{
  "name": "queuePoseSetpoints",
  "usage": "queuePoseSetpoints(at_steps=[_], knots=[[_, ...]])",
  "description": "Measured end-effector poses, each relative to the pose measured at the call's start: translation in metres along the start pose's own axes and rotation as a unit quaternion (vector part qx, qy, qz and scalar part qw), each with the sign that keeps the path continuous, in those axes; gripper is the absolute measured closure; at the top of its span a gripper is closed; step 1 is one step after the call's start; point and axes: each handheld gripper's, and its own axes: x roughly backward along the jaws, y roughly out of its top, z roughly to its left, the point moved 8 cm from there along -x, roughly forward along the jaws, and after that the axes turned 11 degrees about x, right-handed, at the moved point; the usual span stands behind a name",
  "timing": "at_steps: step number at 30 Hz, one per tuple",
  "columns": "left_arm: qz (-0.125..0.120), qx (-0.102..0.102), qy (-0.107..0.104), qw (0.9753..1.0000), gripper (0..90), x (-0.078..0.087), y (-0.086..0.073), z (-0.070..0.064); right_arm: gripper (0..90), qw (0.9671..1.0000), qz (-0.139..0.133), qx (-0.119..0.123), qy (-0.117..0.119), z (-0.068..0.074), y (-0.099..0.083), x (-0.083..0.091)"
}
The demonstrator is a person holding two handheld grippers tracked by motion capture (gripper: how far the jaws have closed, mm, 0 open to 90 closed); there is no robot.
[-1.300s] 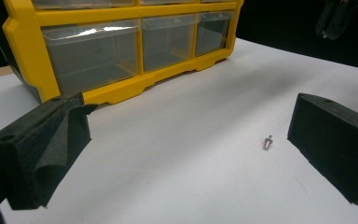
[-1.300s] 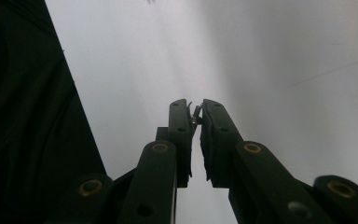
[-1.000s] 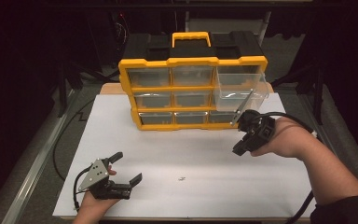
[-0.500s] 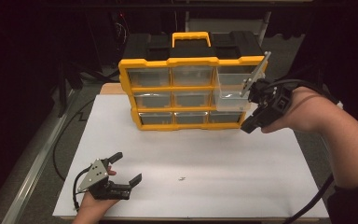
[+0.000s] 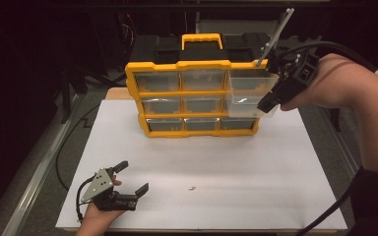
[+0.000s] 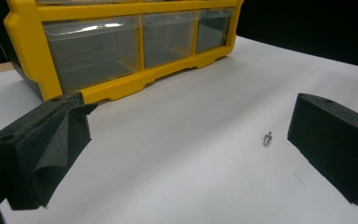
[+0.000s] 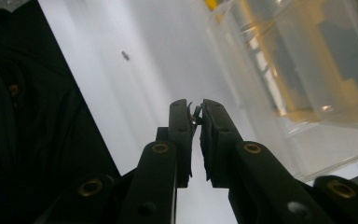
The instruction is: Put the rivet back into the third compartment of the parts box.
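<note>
While the right gripper (image 7: pixel 195 116) pinches what looks like a tiny screw (image 7: pixel 196 115) beside the pulled-out drawer (image 5: pixel 248 93), the left gripper (image 5: pixel 131 178) rests wide open on the table (image 5: pixel 275 167). Another screw (image 6: pixel 267 137) lies between its jaws.

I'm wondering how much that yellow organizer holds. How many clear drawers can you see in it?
9, in three rows of three in the yellow organizer. Eight sit pushed in; the top right drawer is pulled out beside the right gripper. None seem hidden.
</note>
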Motion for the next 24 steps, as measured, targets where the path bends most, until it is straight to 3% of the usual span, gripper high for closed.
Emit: queuePoseSetpoints(at_steps=[8,13,18,24], knots=[[-0.002,0.002,-0.003,1.0000,0.3,0.001,0.000,-0.002,83.9,0.9998,0.009,-0.011,-0.014,-0.024,0.015,0.004],[-0.002,-0.001,-0.006,1.0000,0.3,0.001,0.000,-0.003,83.8,0.9996,0.013,-0.017,-0.018,-0.036,0.021,0.000],[-0.002,-0.001,-0.012,0.9999,0.3,0.001,0.000,-0.005,83.8,0.9987,0.020,-0.039,-0.025,-0.054,0.021,-0.010],[-0.004,-0.001,-0.013,0.9999,0.3,0.002,0.001,-0.005,83.0,0.9986,0.027,-0.044,-0.017,-0.059,0.019,-0.016]])
